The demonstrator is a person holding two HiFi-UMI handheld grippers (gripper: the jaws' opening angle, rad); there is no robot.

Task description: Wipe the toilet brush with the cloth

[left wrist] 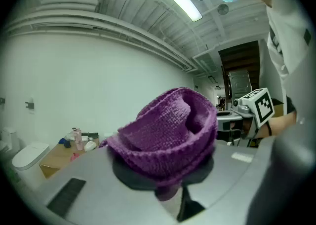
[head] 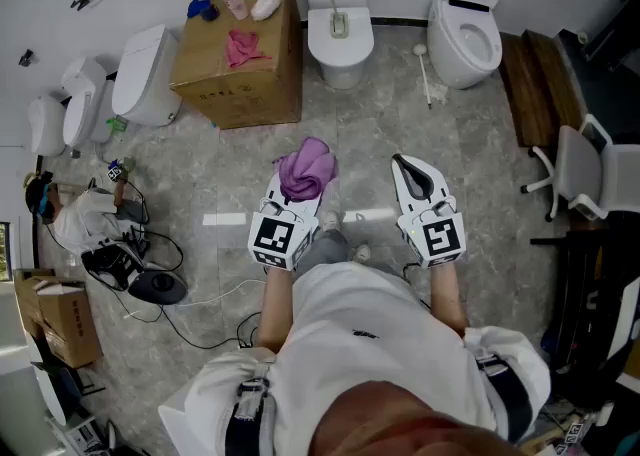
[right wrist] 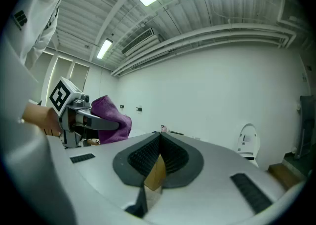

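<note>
A purple knitted cloth (head: 308, 169) is bunched at the tip of my left gripper (head: 300, 187), which is shut on it. In the left gripper view the cloth (left wrist: 168, 132) fills the middle and hides the jaw tips. My right gripper (head: 402, 162) is shut with nothing in it; its dark pads (right wrist: 170, 157) meet in the right gripper view. It is level with the left gripper, a short way to its right. The white toilet brush (head: 425, 74) lies on the floor beside the right toilet (head: 465, 29), well beyond both grippers.
A cardboard box (head: 240, 74) with a pink rag and small bottles stands at the back left. A middle toilet (head: 340, 29) stands against the wall, with more toilets (head: 140, 74) at the left. Cables and a black device (head: 155, 284) lie left; a white chair (head: 585, 169) stands right.
</note>
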